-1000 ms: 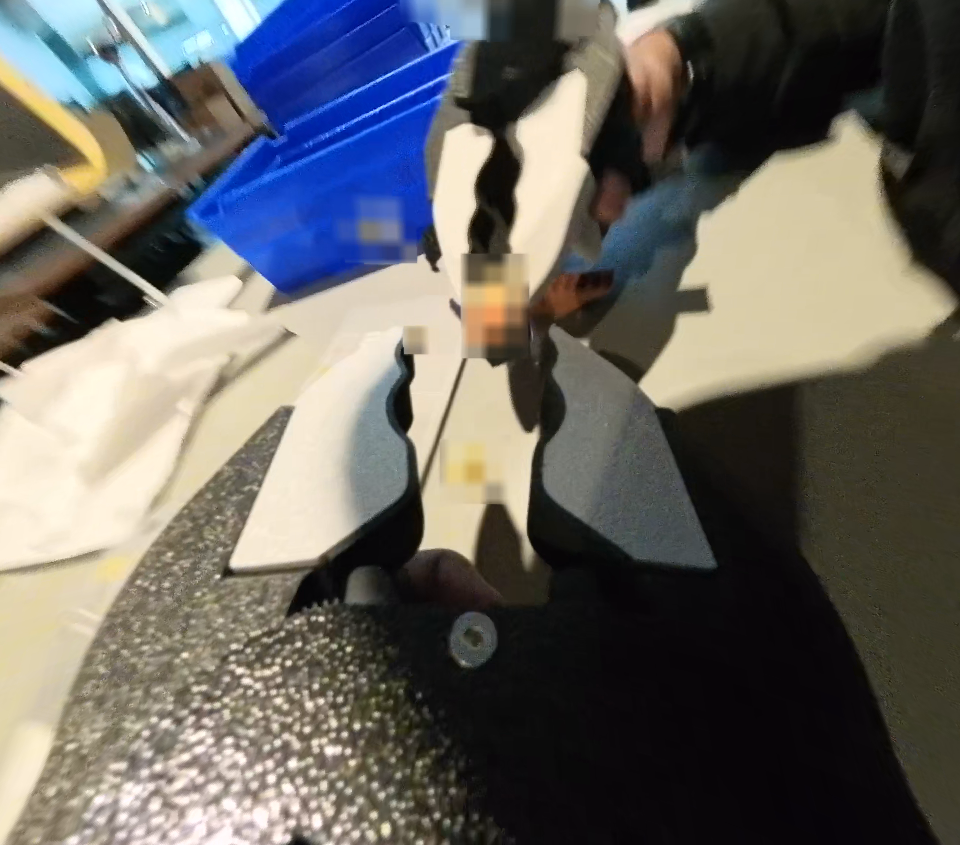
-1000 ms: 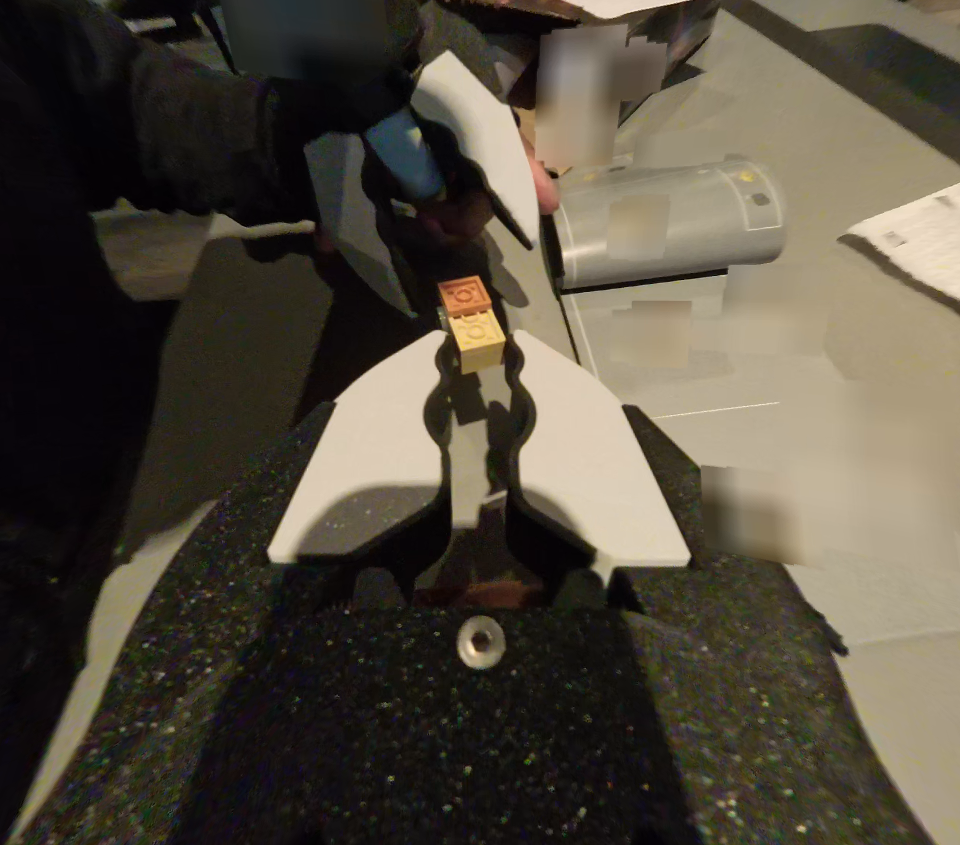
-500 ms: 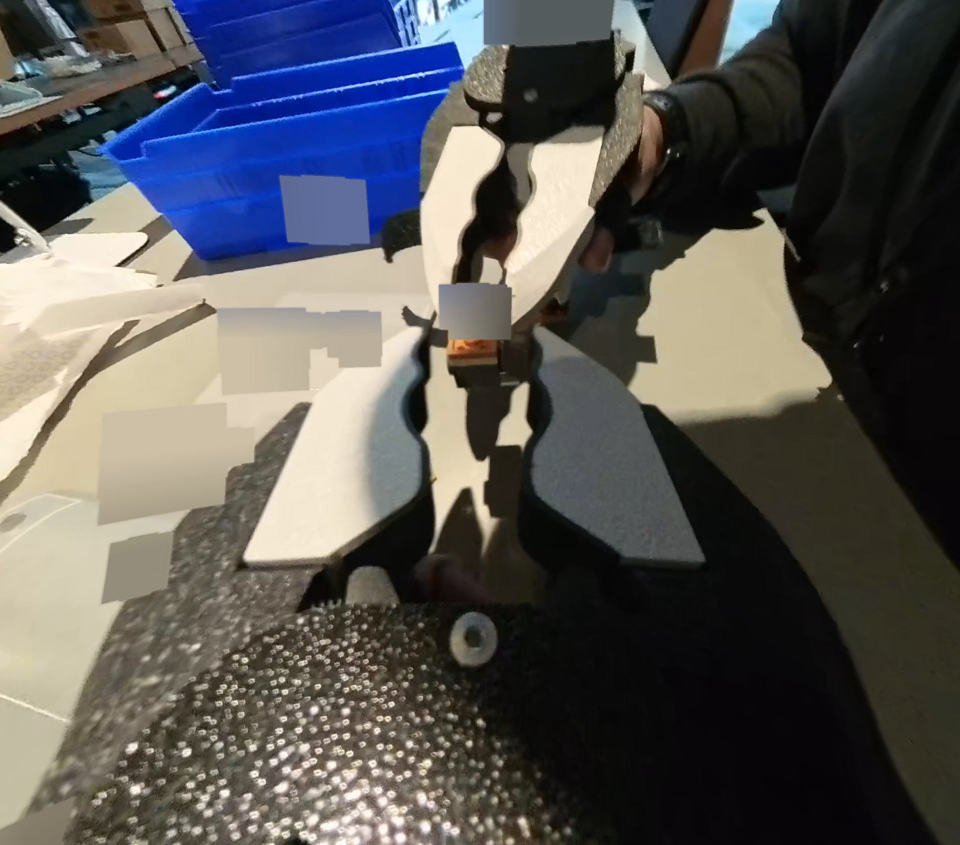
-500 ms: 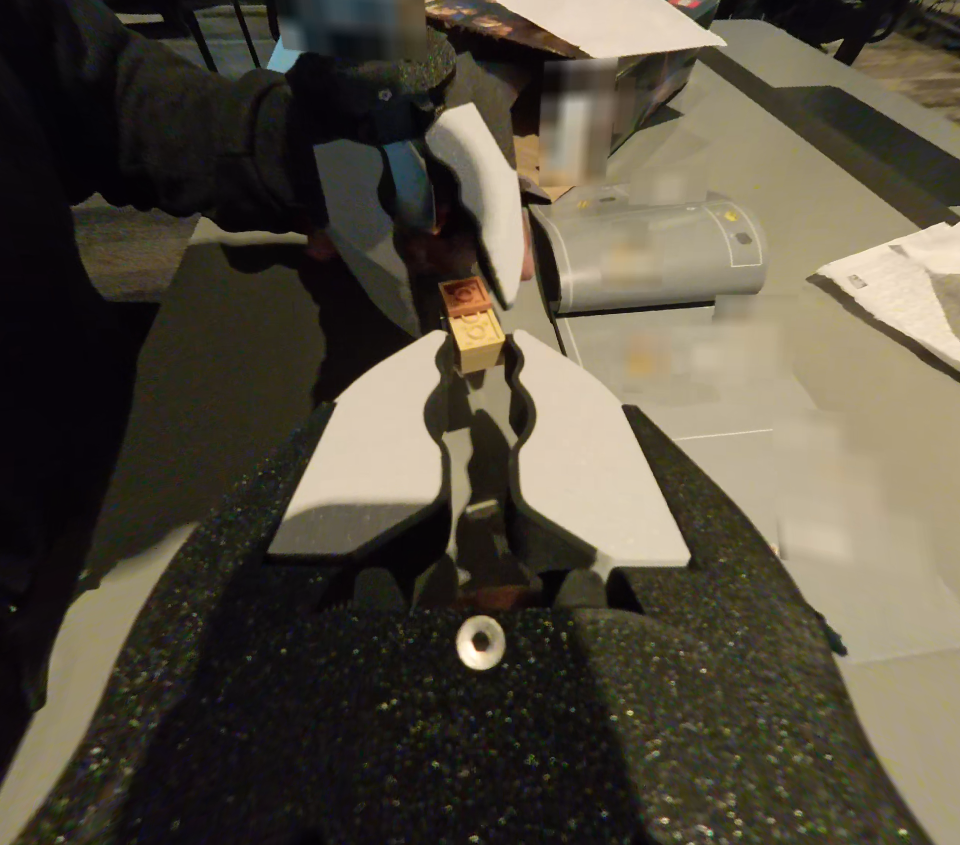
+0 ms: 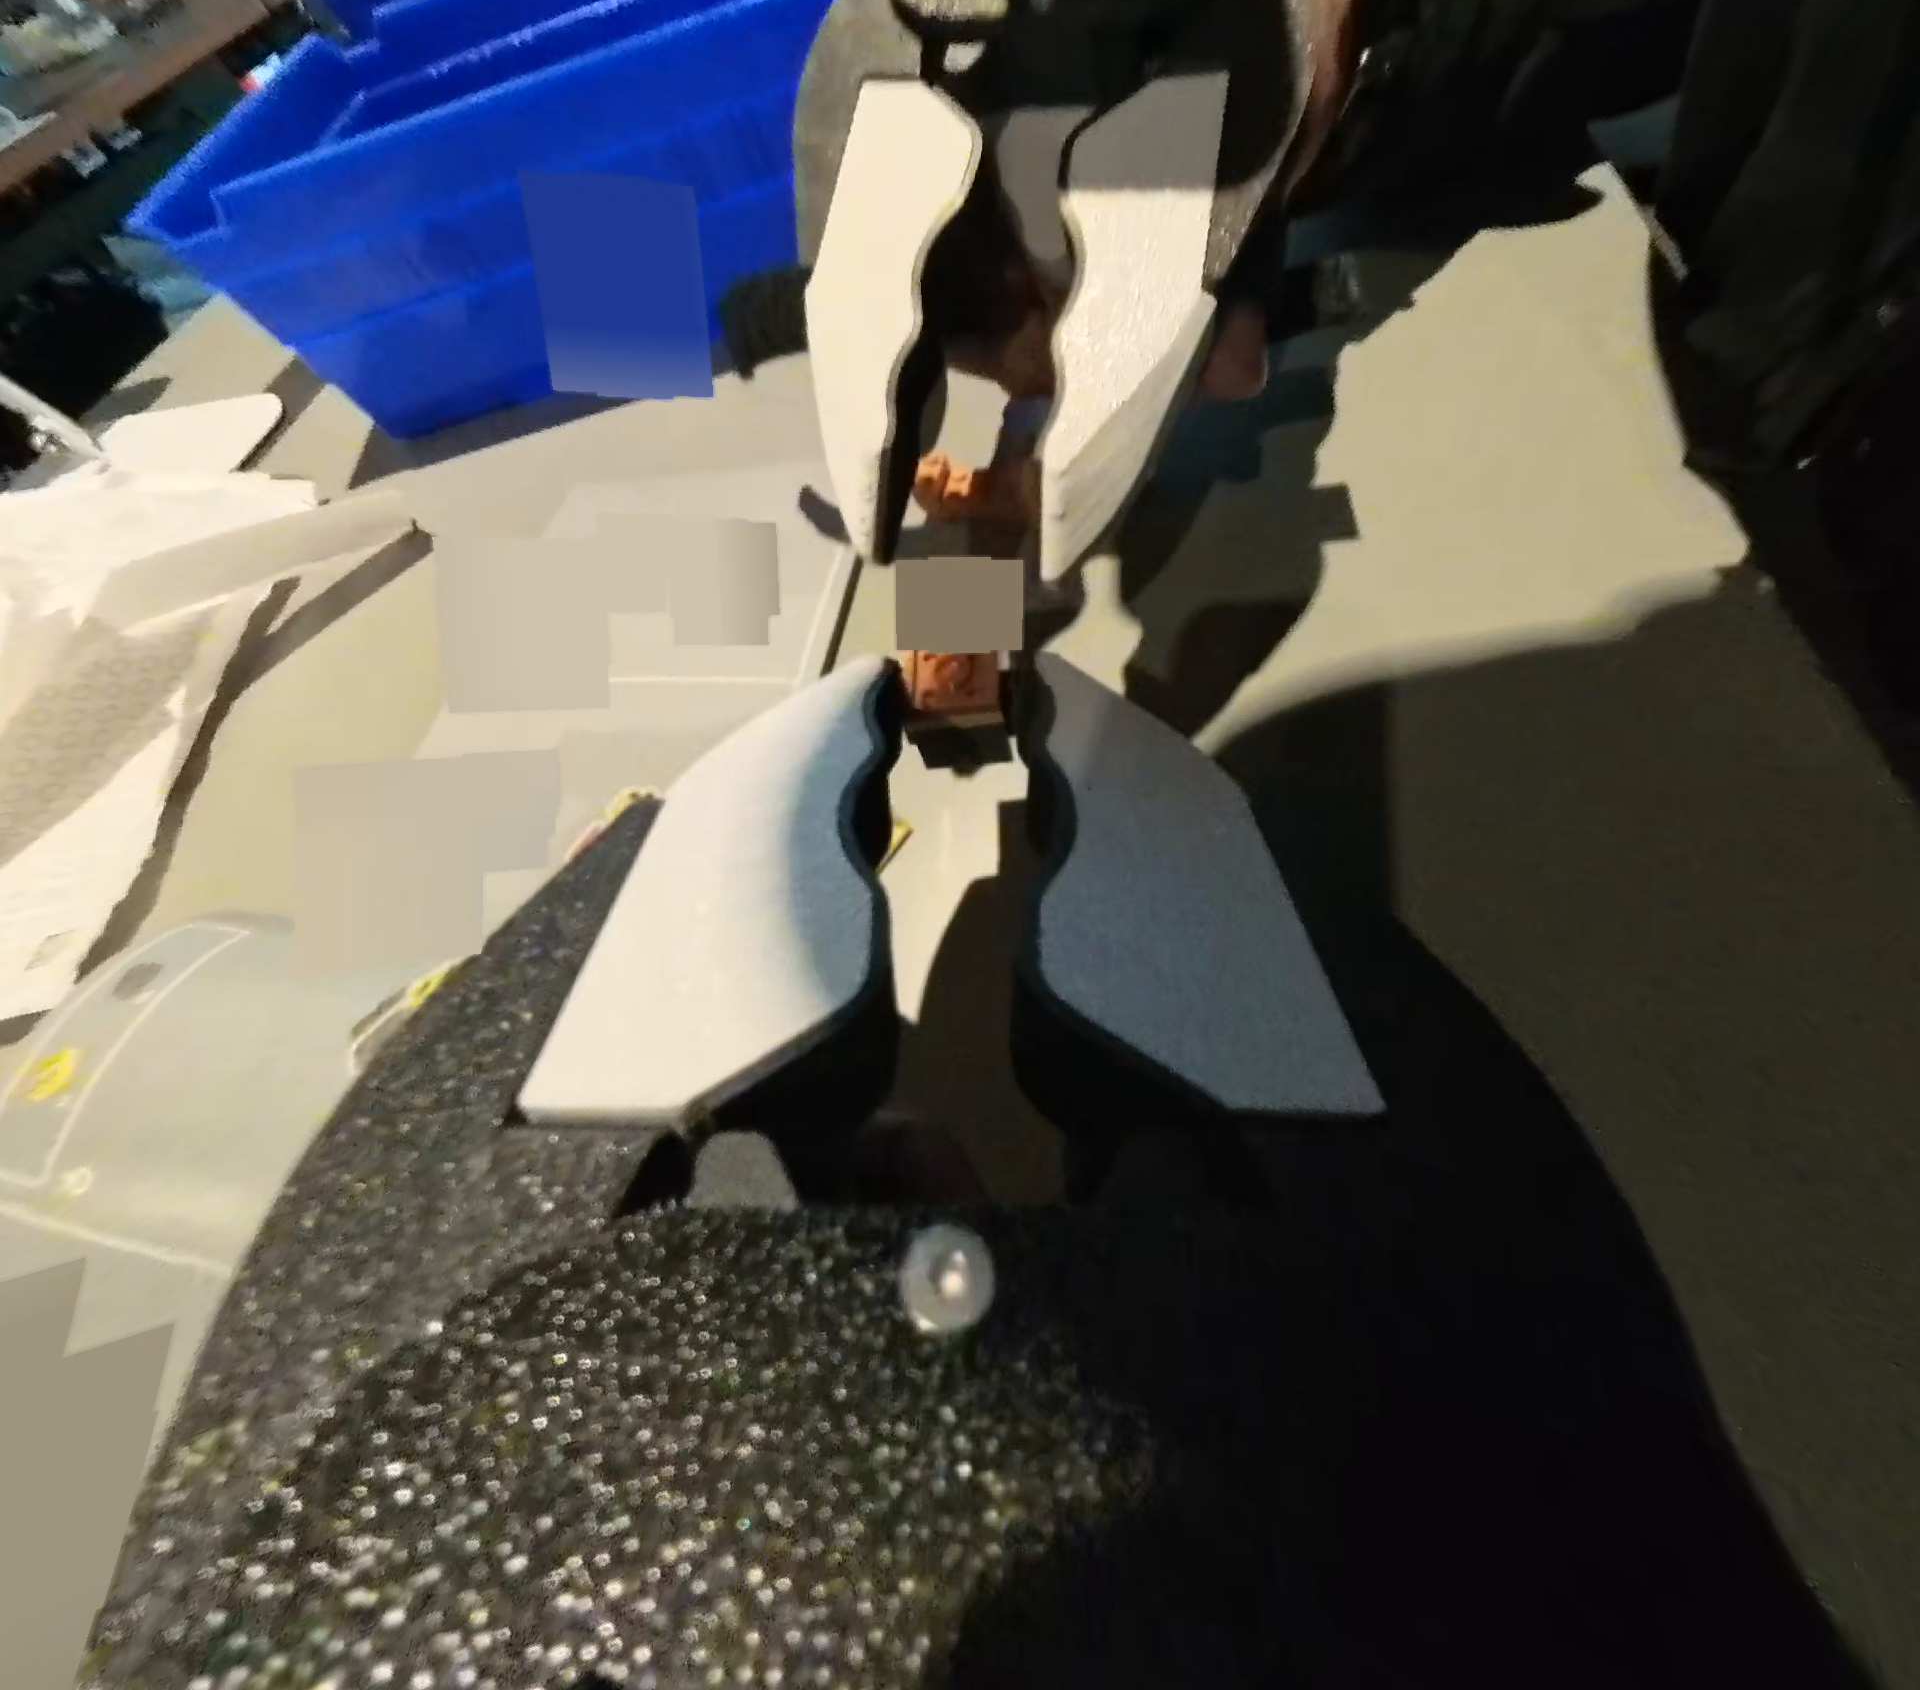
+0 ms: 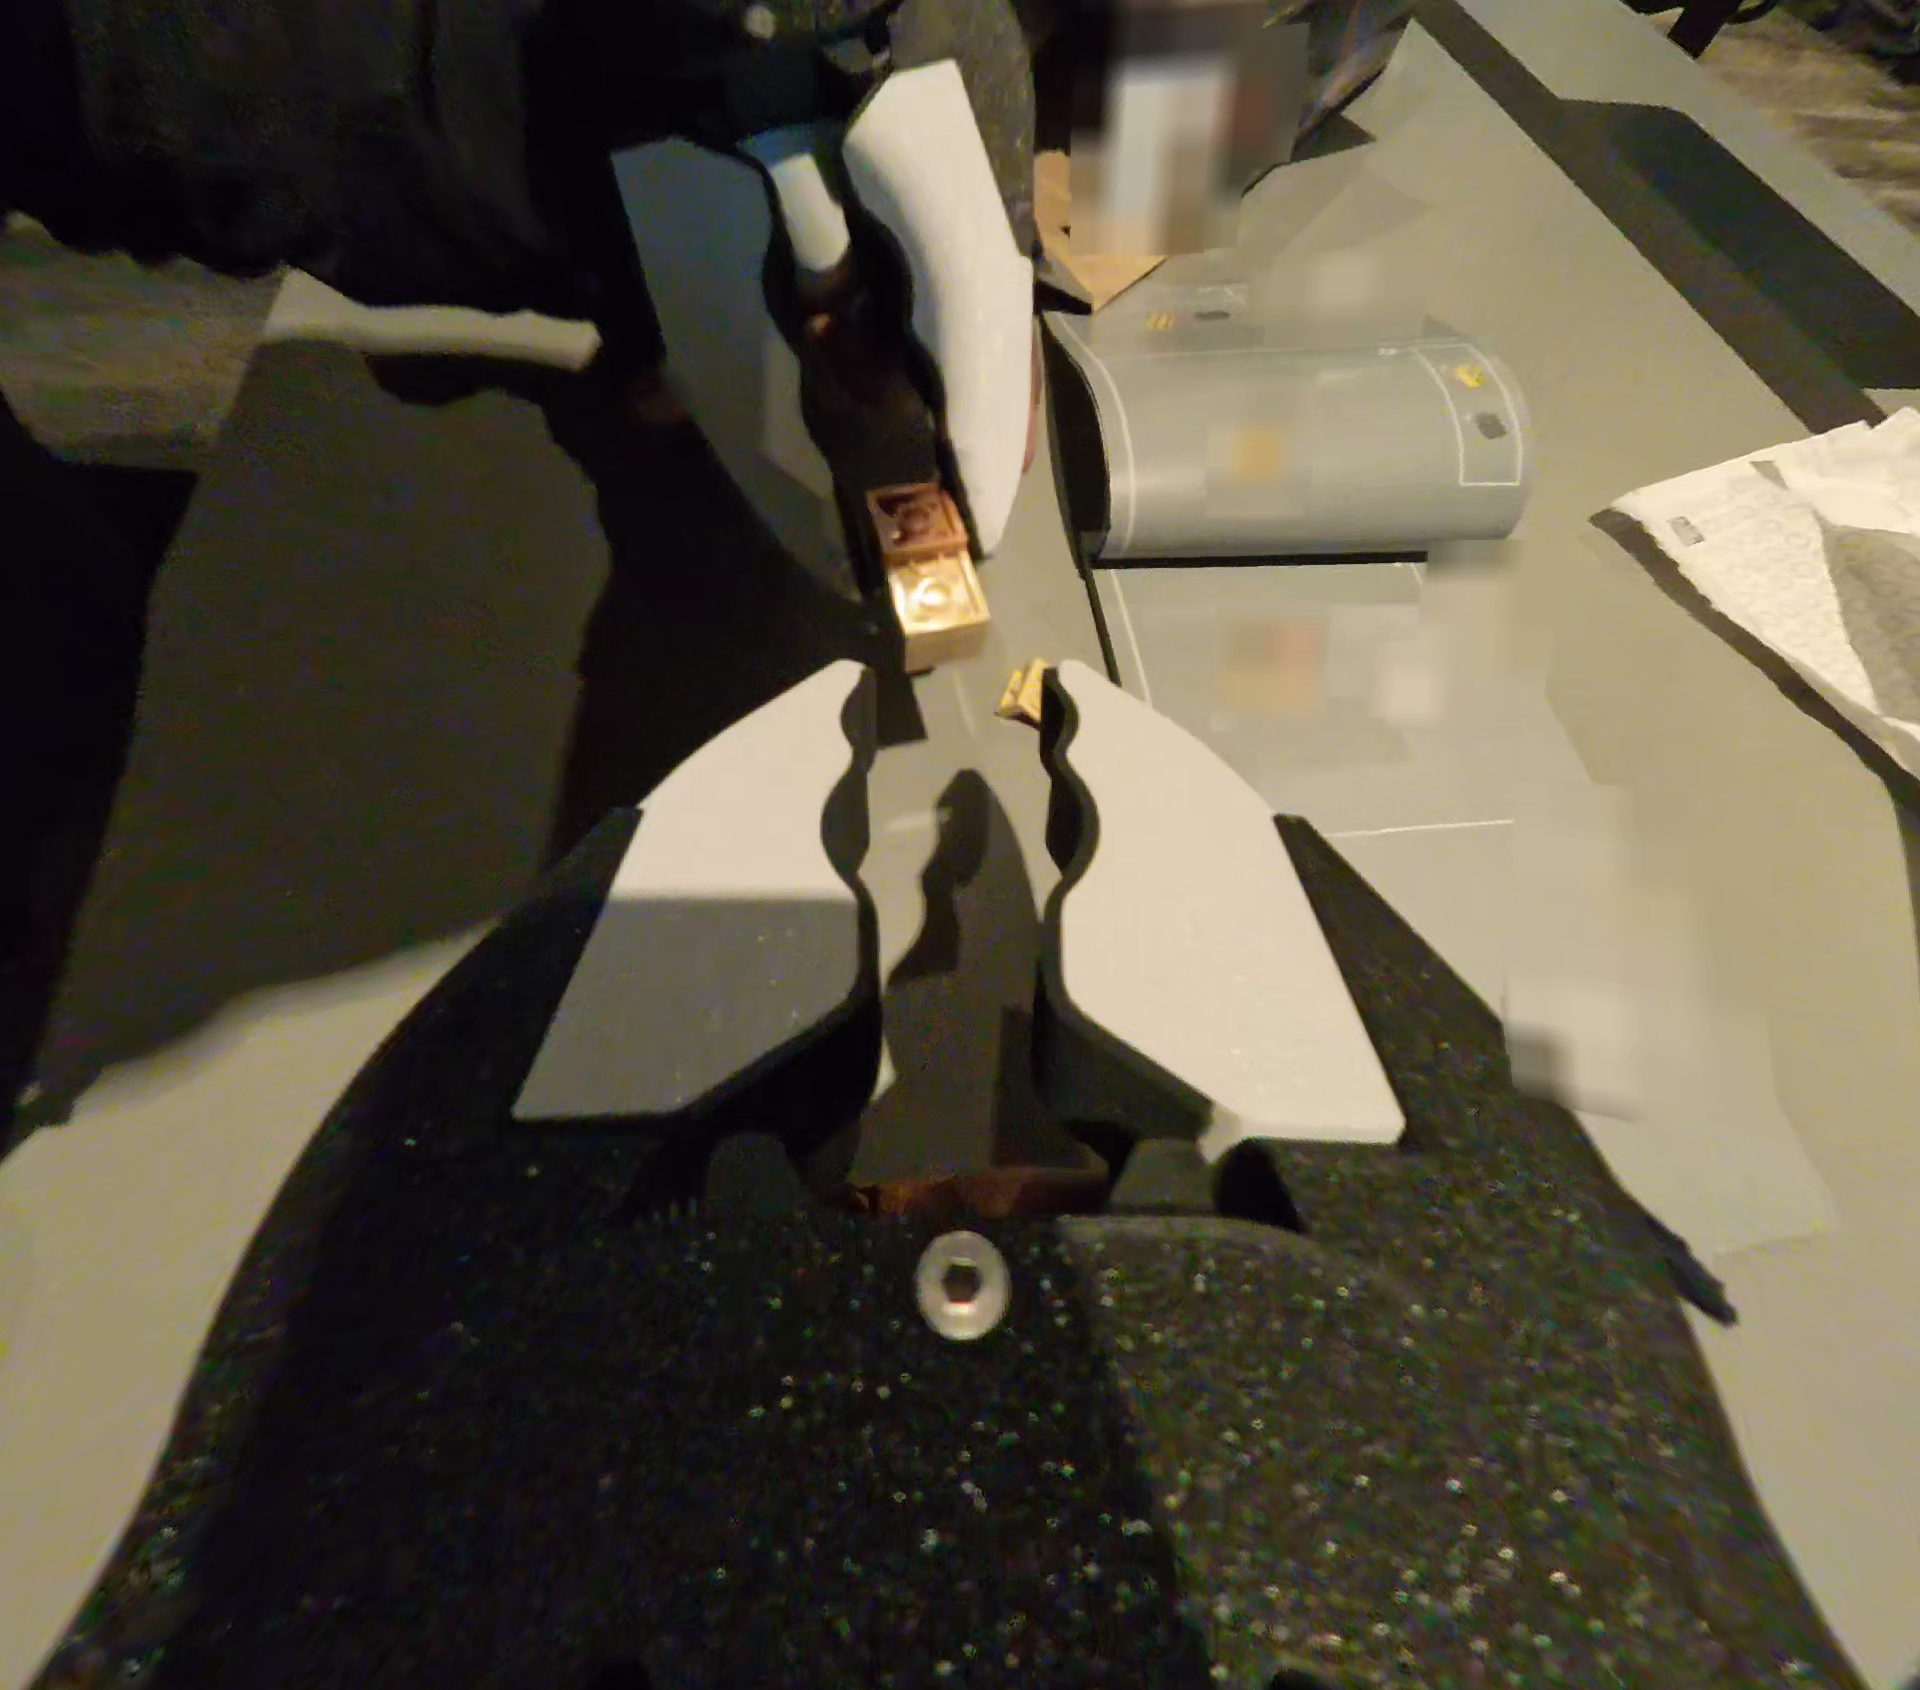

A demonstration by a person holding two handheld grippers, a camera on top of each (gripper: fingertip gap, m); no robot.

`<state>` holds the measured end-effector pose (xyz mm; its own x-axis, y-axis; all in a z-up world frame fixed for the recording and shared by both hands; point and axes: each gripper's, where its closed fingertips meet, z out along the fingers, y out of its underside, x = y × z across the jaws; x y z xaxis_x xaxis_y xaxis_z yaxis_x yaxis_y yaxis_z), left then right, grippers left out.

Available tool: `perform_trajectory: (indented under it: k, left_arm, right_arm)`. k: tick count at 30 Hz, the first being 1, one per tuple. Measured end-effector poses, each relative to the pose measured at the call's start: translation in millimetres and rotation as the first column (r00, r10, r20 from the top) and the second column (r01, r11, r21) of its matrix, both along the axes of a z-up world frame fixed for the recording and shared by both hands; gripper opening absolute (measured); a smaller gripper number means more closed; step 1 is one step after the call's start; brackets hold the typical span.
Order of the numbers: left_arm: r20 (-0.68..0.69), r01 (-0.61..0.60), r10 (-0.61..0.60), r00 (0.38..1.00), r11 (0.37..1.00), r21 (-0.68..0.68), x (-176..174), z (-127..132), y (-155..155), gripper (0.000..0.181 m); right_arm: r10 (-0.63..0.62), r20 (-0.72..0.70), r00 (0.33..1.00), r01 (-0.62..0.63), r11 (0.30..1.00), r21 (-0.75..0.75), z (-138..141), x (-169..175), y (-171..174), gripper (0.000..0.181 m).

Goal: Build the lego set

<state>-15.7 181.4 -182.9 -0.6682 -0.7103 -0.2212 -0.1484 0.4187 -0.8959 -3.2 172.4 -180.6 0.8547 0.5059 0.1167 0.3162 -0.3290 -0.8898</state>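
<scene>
No writing is readable. The left gripper (image 5: 956,695) clamps an orange brick (image 5: 951,684) joined to a tan brick (image 6: 935,606); the right gripper (image 6: 956,684) stands released, just beside.

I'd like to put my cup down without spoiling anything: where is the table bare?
Bare table lies beside the left gripper, under the sleeve, and between the box and the white paper. Crowded: the middle, around the curled grey sheet.
</scene>
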Motion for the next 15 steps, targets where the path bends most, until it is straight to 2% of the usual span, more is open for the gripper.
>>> perform_trajectory:
  k: [7,15]
  left_arm:
    - [-0.067,-0.069,0.073,0.995,0.996,0.059,-1.5,-13.4,28.4,0.020]
    - [-0.061,-0.075,0.082,0.995,0.991,0.110,-1.5,-17.9,32.5,0.019]
  right_arm:
    - [0.040,0.188,0.981,-0.021,0.994,-0.103,-25.9,10.1,2.5,0.029]
    - [0.076,0.376,0.923,-0.028,0.991,-0.130,-35.1,22.9,12.1,0.026]
